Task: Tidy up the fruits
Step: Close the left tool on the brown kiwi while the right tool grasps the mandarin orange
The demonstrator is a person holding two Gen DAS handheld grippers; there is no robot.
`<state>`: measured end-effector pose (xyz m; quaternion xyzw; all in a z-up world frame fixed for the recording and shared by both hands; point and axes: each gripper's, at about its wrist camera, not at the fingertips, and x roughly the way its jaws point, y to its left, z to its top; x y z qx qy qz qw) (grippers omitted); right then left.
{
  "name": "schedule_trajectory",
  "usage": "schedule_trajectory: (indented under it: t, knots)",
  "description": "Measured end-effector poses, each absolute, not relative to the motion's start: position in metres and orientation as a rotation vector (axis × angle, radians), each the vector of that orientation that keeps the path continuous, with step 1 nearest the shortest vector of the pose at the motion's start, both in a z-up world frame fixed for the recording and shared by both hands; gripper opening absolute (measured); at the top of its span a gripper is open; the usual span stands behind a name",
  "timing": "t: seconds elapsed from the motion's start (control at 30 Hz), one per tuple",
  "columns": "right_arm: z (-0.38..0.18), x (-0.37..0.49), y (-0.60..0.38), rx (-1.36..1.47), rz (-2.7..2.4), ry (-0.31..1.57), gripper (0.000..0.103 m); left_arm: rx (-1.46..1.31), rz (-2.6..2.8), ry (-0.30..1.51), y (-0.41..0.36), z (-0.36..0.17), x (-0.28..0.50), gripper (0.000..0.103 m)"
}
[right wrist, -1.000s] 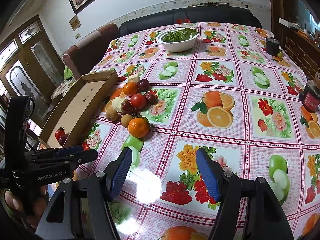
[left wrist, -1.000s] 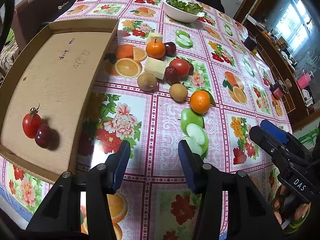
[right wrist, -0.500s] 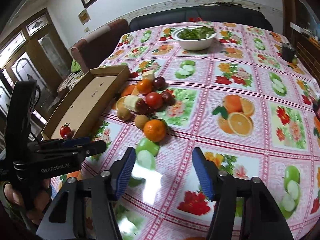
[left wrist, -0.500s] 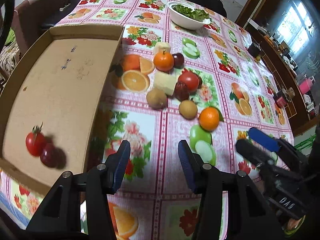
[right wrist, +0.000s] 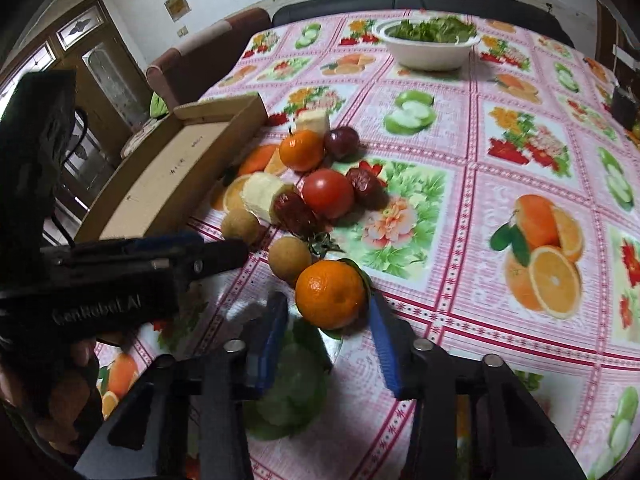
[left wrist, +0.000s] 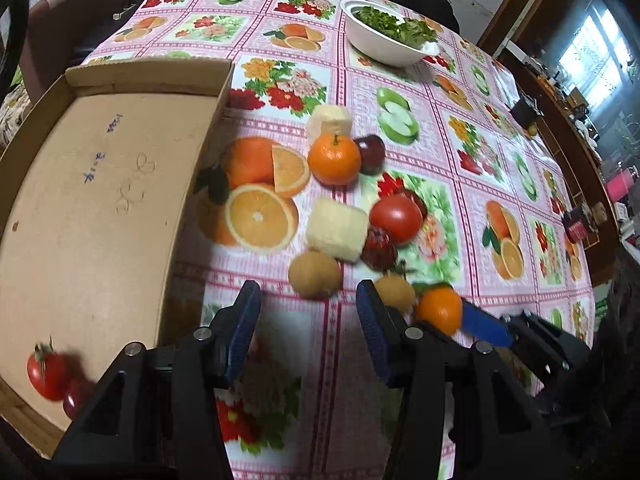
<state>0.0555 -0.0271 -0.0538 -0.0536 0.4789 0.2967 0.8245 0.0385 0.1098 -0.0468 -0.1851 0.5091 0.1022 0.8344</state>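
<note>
Two black blue-padded claws: right gripper [right wrist: 330,336] closing around round orange mandarin [right wrist: 331,294], contact unclear; left gripper [left wrist: 308,320] parted, empty; cardboard tray's [left wrist: 100,208] small red tomato [left wrist: 47,374] blurred

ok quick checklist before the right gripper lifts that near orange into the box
1. Near orange sits between the right gripper fingers: ok.
2. Grip firm: not ok, the jaws are closing and the pads do not clearly press on it yet.
3. Neighbours clear: cannot tell, the brown round fruit sits right beside the orange.
4. Left gripper free and out of the way: not ok, it is open and empty but hovers close to the same fruit pile.
5. Room in the cardboard box: ok, only a tomato and a dark red fruit lie in its near corner.
</note>
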Motion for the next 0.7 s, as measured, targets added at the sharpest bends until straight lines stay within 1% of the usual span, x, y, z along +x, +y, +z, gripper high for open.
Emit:
schedule_trajectory:
  t: [0.17,0.23,0.3,0.33,0.7]
  knots:
    - [-0.052,0.059,-0.036,-0.07,0.628,1.028,0.035,-0.364,0.22,1.062,0.107,-0.048,0.045,0.047]
    - [-0.049,0.059,-0.043,-0.045,0.627,1.028,0.035,-0.372,0.201,1.074,0.105,-0.053,0.045,0.04]
    - [-0.045,0.057,-0.051,-0.028,0.619,1.019,0.035,-0.361,0.211,1.062,0.103,-0.055,0.043,0.029]
    - [-0.043,0.056,-0.055,-0.021,0.614,1.016,0.035,-0.351,0.215,1.062,0.102,-0.055,0.042,0.026]
    - [-0.023,0.033,-0.076,-0.014,0.593,0.975,0.035,-0.366,0.235,1.019,0.1,-0.039,0.02,0.025]
